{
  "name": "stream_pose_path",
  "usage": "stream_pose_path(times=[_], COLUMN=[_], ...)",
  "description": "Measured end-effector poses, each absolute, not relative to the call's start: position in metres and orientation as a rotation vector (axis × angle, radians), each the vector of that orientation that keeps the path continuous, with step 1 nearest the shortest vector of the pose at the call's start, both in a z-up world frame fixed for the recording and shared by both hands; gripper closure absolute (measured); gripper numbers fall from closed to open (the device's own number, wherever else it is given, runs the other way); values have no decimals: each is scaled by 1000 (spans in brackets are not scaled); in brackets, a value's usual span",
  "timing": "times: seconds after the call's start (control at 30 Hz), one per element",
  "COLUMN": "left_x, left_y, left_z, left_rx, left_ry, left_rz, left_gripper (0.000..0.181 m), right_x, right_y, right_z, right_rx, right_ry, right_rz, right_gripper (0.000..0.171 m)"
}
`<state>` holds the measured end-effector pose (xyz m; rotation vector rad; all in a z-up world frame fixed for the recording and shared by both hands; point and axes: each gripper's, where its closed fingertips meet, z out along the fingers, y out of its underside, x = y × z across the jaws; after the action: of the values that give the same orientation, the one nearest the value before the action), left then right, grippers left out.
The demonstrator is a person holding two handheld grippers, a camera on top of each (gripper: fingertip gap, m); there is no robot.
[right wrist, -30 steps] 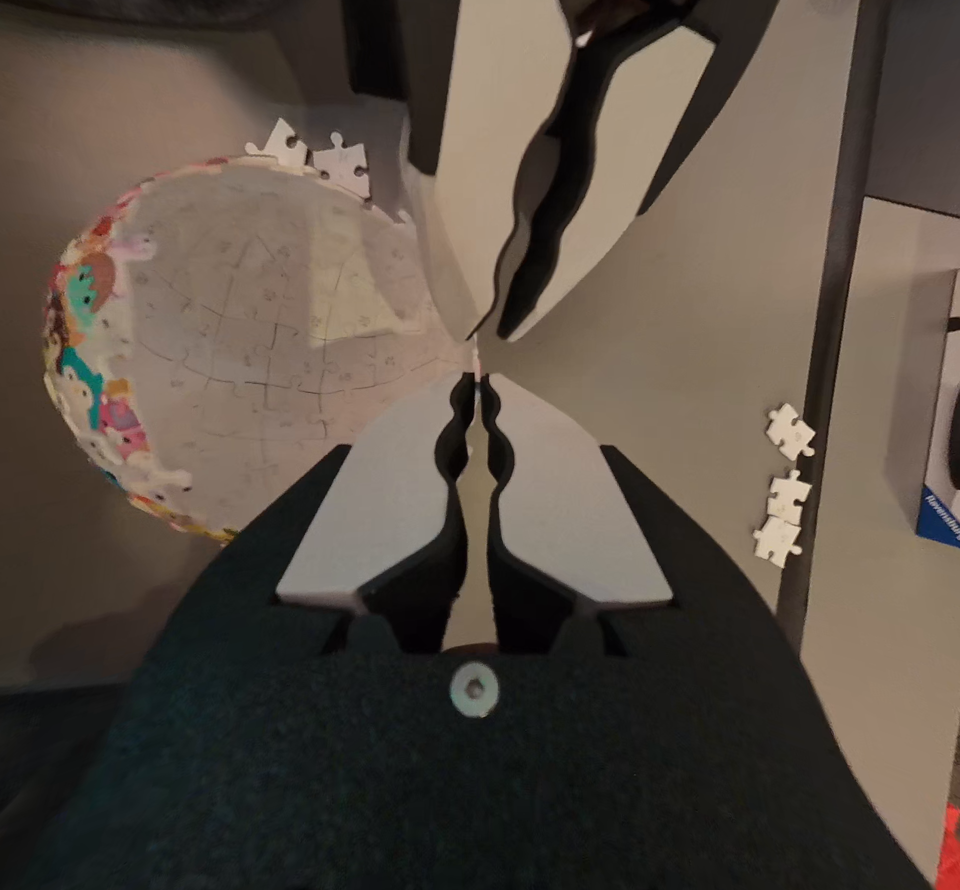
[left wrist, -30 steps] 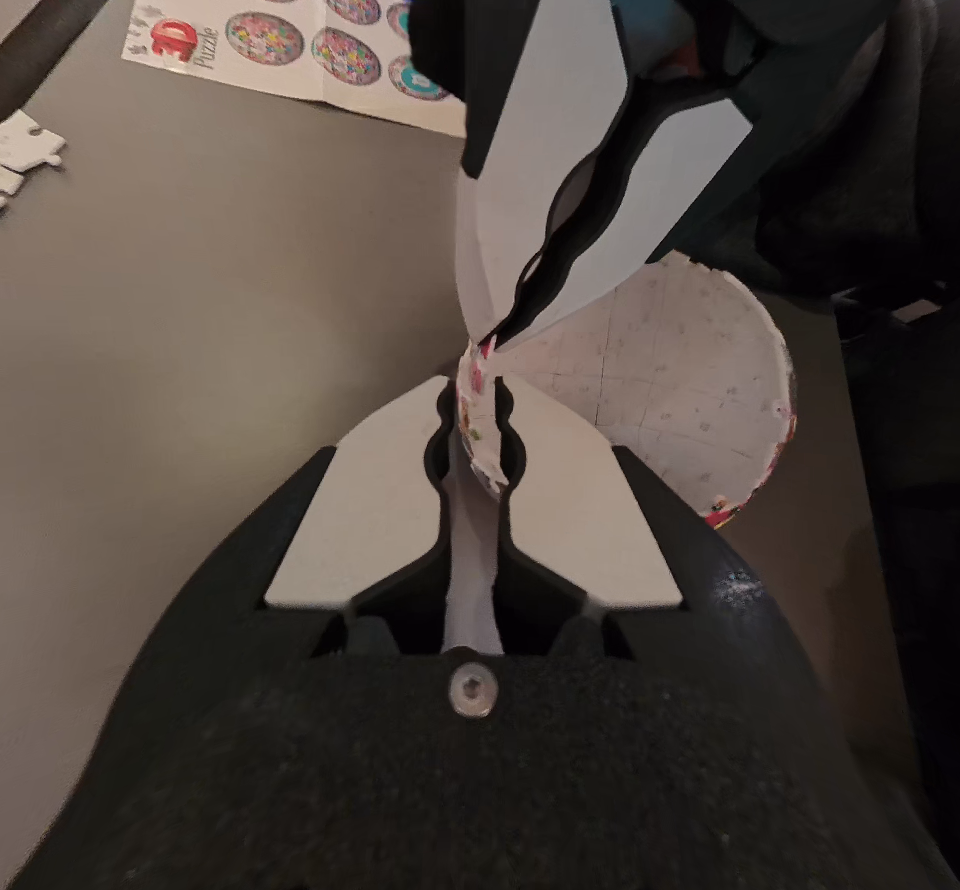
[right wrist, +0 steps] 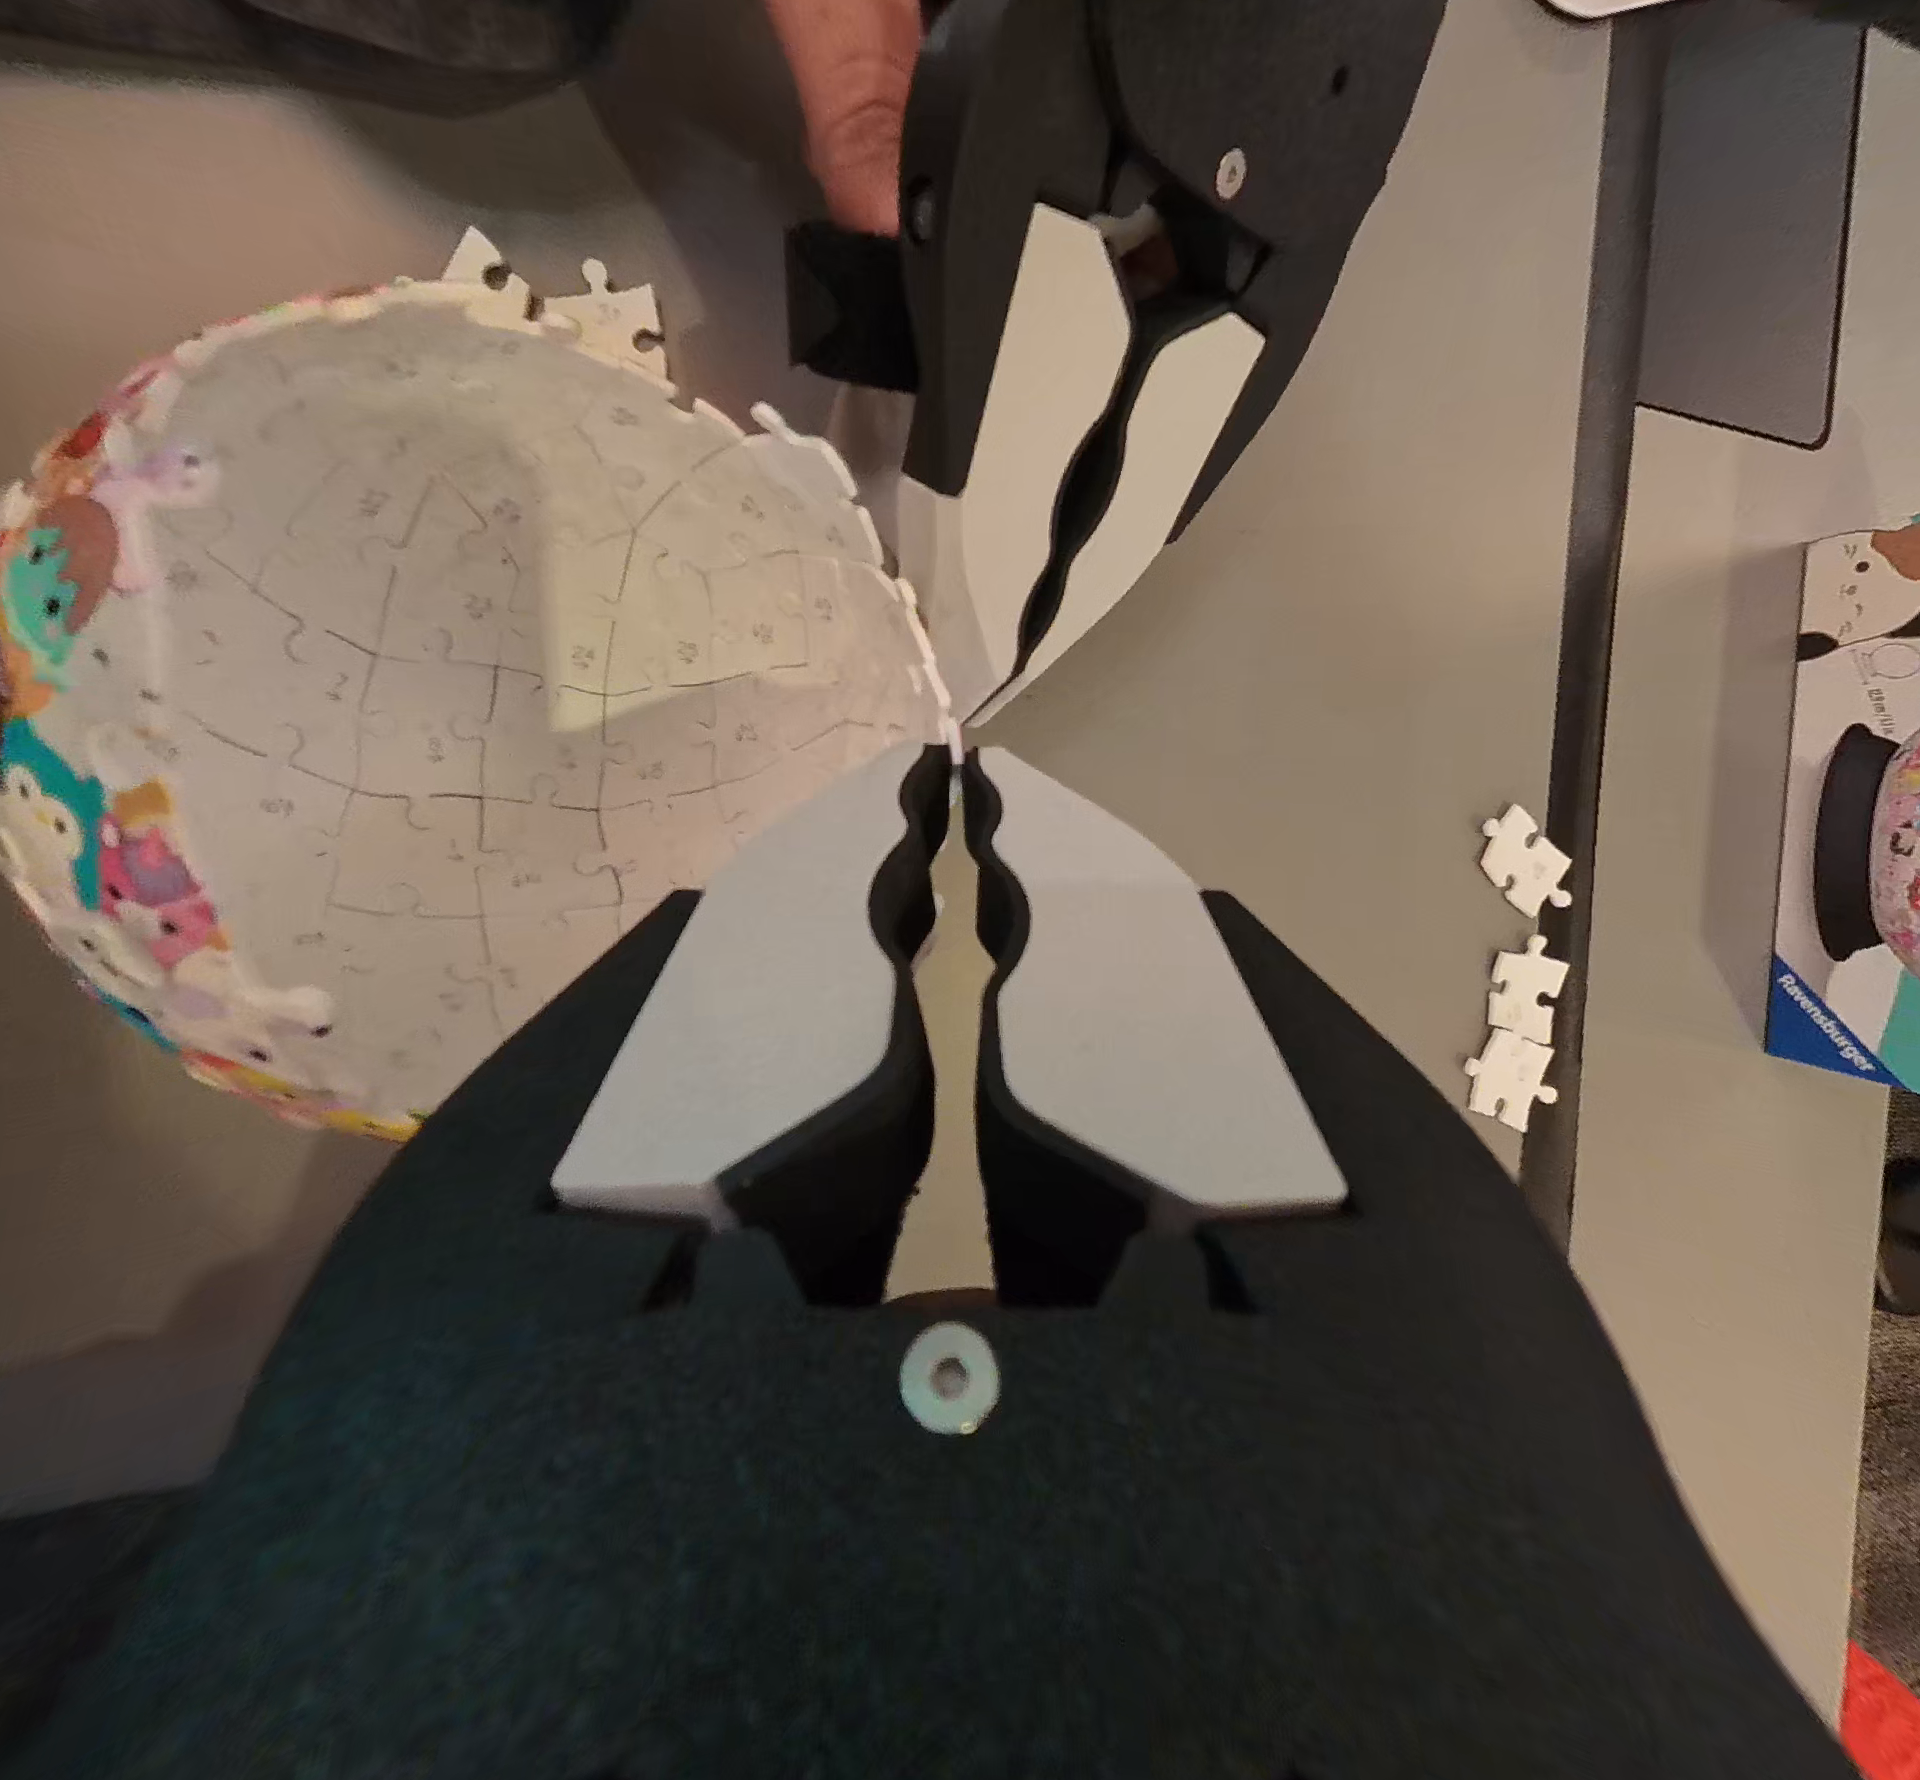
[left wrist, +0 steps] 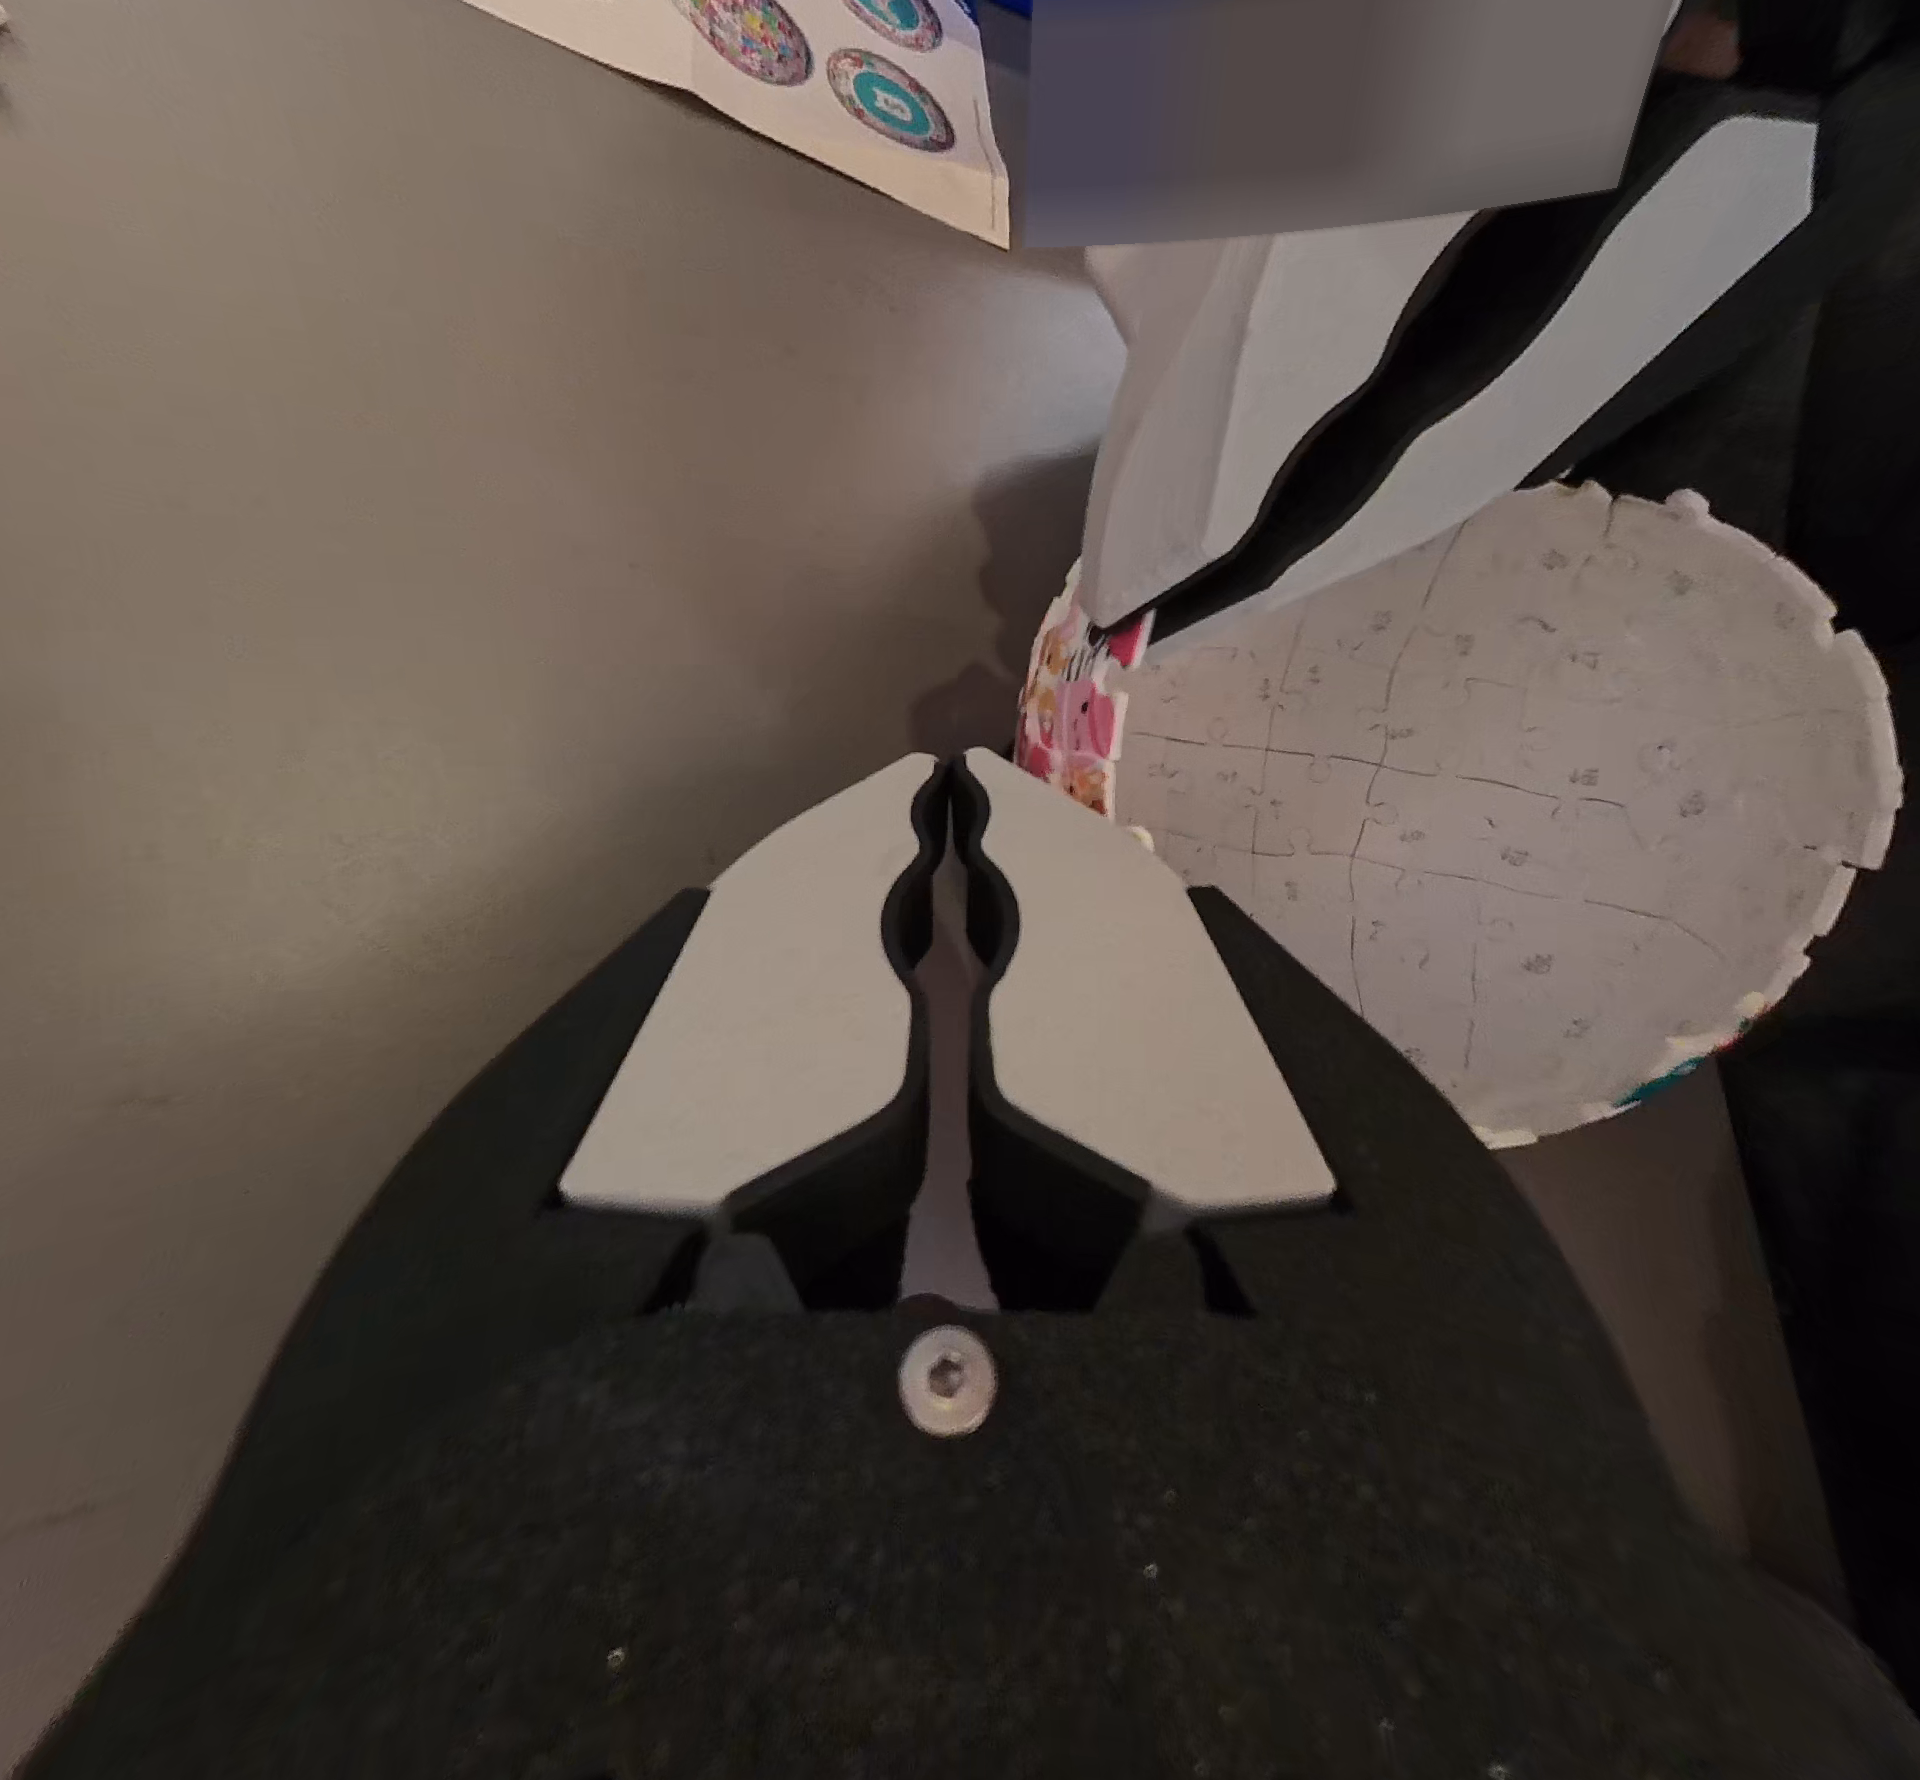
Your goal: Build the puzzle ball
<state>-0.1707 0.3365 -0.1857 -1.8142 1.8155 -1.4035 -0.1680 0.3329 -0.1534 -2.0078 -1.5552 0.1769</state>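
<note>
Pinching the puzzle ball (right wrist: 436, 691) rim, right gripper (right wrist: 958, 774) clamped; left gripper (left wrist: 951, 774) closed, empty

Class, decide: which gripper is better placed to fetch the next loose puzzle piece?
Left. The left gripper is shut, seemingly empty and off the half ball; the right gripper pinches its rim.

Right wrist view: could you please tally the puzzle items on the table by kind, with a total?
Part-built puzzle ball: 1
Loose white pieces: 5, three by the table seam and two beyond the ball
Puzzle box: 1
Total: 7
</note>
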Motion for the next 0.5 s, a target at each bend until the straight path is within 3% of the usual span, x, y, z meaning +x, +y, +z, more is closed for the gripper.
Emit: stream_pose_path(times=[0.5], left_x=[-170], left_y=[338], left_z=[-189], left_rx=[-1845], left_ry=[1810], left_rz=[-1415], left_gripper=[177], right_x=[-168], right_y=[332], right_z=[-153], right_rx=[-1989], right_ry=[-1578], right_rz=[141], right_gripper=[169])
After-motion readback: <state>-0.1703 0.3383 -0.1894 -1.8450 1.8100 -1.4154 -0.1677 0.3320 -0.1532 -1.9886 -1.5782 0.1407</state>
